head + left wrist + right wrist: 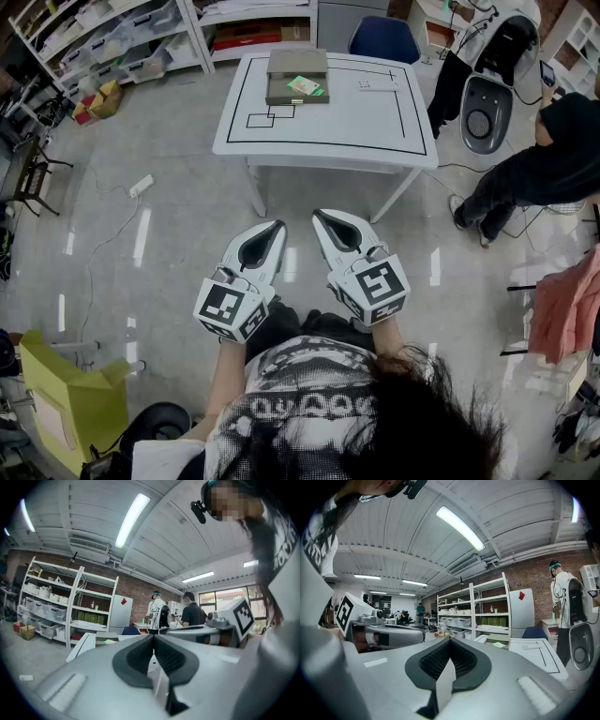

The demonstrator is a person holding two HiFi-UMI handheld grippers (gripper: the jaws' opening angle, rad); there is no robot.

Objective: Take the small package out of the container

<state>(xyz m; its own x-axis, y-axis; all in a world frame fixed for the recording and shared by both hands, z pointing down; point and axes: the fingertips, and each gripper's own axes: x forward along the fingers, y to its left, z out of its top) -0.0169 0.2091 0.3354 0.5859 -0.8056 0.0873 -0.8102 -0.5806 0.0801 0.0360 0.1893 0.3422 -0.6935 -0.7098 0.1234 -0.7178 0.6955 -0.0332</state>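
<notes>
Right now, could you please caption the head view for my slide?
Shut, empty left tongs and right tongs hover short of a white table bearing a box.

table: white, rectangular top on white splayed legs; stands on the floor
black outline: runs round the top, just inside its edge
small rectangles: two black outlined boxes, joined, toward the near-left corner of the top
container: flat olive-brown box, lies at the far edge, left of middle
white item: small, flat, right of the container and apart from it; too small to identify
floor: grey, glossy
power strip: white, with cable, on the floor left of the table
</notes>
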